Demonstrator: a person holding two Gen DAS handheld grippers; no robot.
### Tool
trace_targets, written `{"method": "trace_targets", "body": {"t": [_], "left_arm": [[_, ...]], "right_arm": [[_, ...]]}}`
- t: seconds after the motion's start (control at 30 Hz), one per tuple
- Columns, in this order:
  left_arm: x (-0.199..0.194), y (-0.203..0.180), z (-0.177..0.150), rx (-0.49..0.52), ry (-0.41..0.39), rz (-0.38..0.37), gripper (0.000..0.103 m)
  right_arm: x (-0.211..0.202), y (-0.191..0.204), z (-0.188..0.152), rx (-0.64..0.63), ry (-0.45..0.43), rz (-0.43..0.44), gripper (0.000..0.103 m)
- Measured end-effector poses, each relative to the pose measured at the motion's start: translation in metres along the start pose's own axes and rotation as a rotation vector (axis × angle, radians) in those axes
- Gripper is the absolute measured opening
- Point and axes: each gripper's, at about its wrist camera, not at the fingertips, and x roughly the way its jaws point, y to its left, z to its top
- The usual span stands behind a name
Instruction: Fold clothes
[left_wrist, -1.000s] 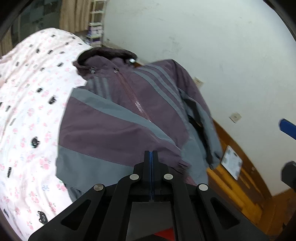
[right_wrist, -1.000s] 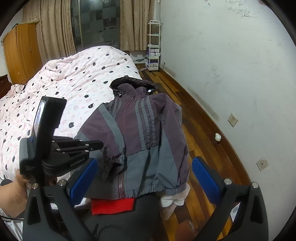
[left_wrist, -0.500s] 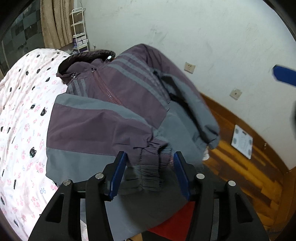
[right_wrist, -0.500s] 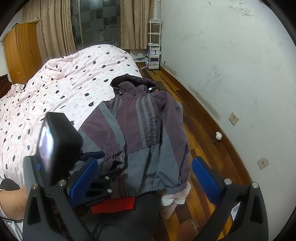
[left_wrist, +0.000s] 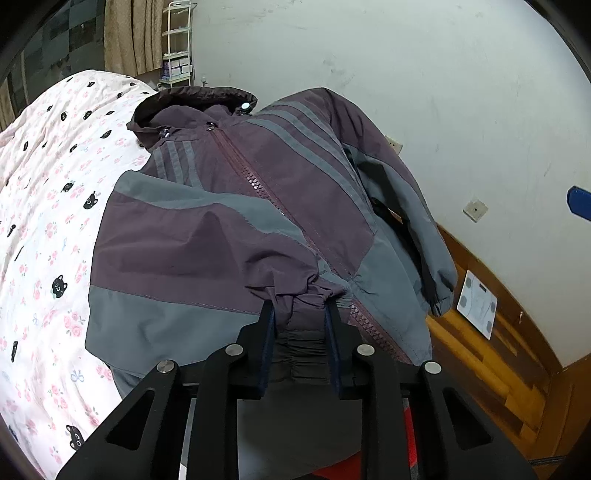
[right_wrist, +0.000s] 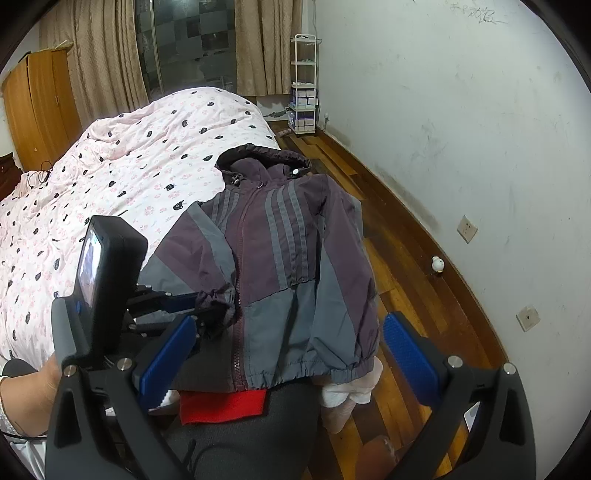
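While the left gripper (left_wrist: 300, 322) straddles the jacket (left_wrist: 258, 206) cuff (left_wrist: 301, 339) unclamped, the right gripper (right_wrist: 290, 350) gapes, base cropped.

left tool (left_wrist: 300, 314) fingers flanking jacket (left_wrist: 258, 206) sleeve cuff (left_wrist: 301, 332).

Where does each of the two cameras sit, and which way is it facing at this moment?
Left wrist: on the left gripper, low over the jacket, facing its hood and the wall; its fingers straddle the sleeve cuff.
Right wrist: on the right gripper, farther back, facing up the bed toward the curtains; the left gripper and a hand show.
Shared: jacket, bed, wall.
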Motion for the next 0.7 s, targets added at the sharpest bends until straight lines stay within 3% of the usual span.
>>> {"method": "trace_targets", "body": {"t": [0.3, 0.7], "left_arm": [[-0.025, 0.03, 0.005, -0.047, -0.056, 0.058, 0.007], [-0.066, 0.095, -0.014, -0.178, -0.107, 0.164, 0.006]], "right_arm": [[0.015, -0.004, -0.001, -0.016, -0.002, -0.006, 0.103], [0.1, -0.041, 0.001, 0.015, 0.031, -0.032, 0.102]]}}
